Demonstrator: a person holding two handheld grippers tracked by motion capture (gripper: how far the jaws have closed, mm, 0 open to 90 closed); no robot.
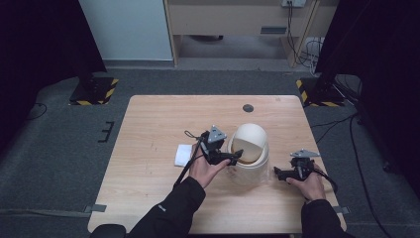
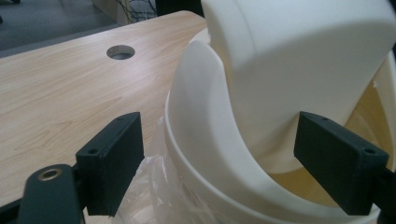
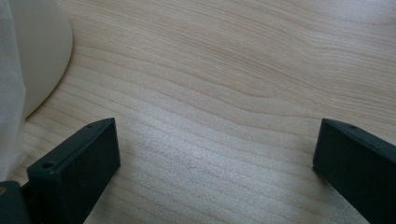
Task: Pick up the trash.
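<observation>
A cream swing-lid bin (image 1: 250, 148) stands right of the table's middle. Its domed lid (image 2: 299, 56) has a flap tilted inward, and a clear plastic liner (image 2: 152, 186) shows at the rim. My left gripper (image 1: 235, 157) is at the bin's opening on its left side. In the left gripper view my left gripper (image 2: 226, 161) is open, its jaws astride the curved edge of the lid without closing on it. My right gripper (image 1: 279, 173) rests low on the table just right of the bin. In its own view my right gripper (image 3: 215, 172) is open over bare wood, with the bin's base (image 3: 39, 56) at the left.
A folded white cloth (image 1: 184, 154) lies on the table left of my left hand. A round cable hole (image 1: 248, 108) sits near the far edge, behind the bin. The wooden table (image 1: 158, 124) has bare room at the left and far side.
</observation>
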